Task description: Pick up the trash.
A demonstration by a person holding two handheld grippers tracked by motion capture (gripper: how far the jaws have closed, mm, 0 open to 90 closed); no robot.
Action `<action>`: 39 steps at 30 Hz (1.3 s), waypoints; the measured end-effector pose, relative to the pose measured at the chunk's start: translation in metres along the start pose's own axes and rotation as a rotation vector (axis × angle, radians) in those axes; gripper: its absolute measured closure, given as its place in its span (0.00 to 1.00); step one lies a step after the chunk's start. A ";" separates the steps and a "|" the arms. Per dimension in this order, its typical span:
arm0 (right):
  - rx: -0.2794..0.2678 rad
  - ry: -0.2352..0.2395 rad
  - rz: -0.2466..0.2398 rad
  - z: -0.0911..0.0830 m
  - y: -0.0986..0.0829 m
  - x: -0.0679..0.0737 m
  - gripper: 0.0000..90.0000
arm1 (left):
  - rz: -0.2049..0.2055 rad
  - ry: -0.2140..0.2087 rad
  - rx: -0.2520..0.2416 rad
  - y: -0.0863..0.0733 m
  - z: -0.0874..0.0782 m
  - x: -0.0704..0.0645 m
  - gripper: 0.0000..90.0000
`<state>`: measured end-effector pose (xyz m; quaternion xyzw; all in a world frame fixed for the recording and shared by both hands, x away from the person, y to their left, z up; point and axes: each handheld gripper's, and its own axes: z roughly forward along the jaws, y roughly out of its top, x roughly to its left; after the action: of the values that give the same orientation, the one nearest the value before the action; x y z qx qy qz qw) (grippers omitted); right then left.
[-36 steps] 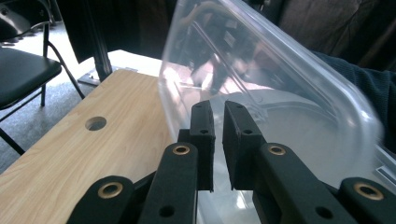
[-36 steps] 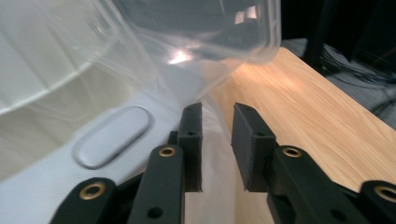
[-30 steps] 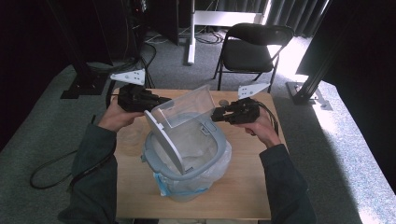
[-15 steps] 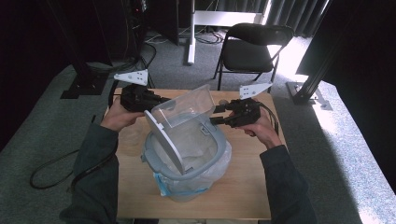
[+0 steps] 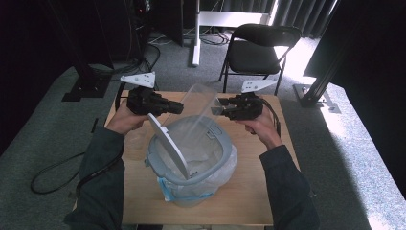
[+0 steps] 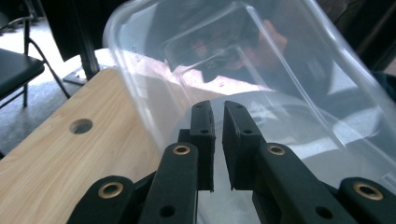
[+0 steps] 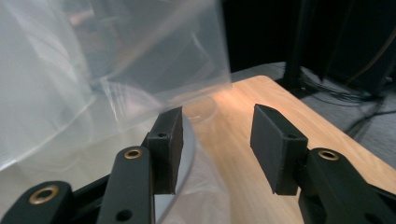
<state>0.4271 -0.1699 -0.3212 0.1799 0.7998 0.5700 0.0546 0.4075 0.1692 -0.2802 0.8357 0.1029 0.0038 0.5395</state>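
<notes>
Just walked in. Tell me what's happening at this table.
A person at a wooden table holds a clear plastic container tilted over a grey bin lined with a clear bag, its swing lid standing tipped up. The left gripper is pinched on the container's edge with its jaws nearly together. The right gripper sits at the container's other side with its jaws wide apart, gripping nothing. The container looks empty.

Daylight enters from the far right, leaving a blown-out patch on the floor [image 5: 306, 57] beyond the bench [image 5: 143, 191]; the surrounding room stays dark. The clear container [image 6: 261, 60] carries glare and reflections. In both gripper views the near jaws are soft, the high view slightly blurred.
</notes>
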 end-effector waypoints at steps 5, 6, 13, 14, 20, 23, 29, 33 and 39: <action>-0.003 -0.029 0.021 -0.001 0.000 -0.003 0.60 | 0.003 0.012 -0.014 0.001 -0.001 0.000 0.92; -0.007 -0.017 0.013 -0.002 0.001 -0.002 0.60 | 0.001 0.014 -0.018 0.000 -0.003 0.000 0.92; 0.000 -0.021 -0.017 -0.004 0.003 0.004 0.59 | -0.018 0.048 -0.068 -0.006 -0.015 0.002 0.90; -0.005 -0.025 -0.007 -0.005 0.002 0.002 0.59 | -0.021 0.052 -0.070 -0.007 -0.017 0.003 0.90; -0.012 -0.024 0.000 -0.007 0.001 -0.001 0.59 | -0.032 0.070 -0.065 -0.012 -0.021 0.004 0.86; -0.017 0.001 -0.008 -0.006 0.002 0.002 0.60 | -0.032 0.064 -0.059 -0.014 -0.021 0.004 0.84; -0.070 0.049 -0.025 -0.012 0.005 0.006 0.61 | -0.037 0.063 -0.051 -0.017 -0.019 0.003 0.81; -0.089 0.068 -0.032 -0.015 0.006 0.008 0.61 | -0.034 0.050 -0.046 -0.016 -0.017 0.002 0.80; -0.107 0.128 -0.059 -0.014 0.007 0.013 0.59 | -0.035 0.048 -0.045 -0.016 -0.014 0.003 0.80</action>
<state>0.4124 -0.1759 -0.3081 0.1163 0.7752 0.6202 0.0296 0.4060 0.1888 -0.2890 0.8211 0.1305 0.0167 0.5554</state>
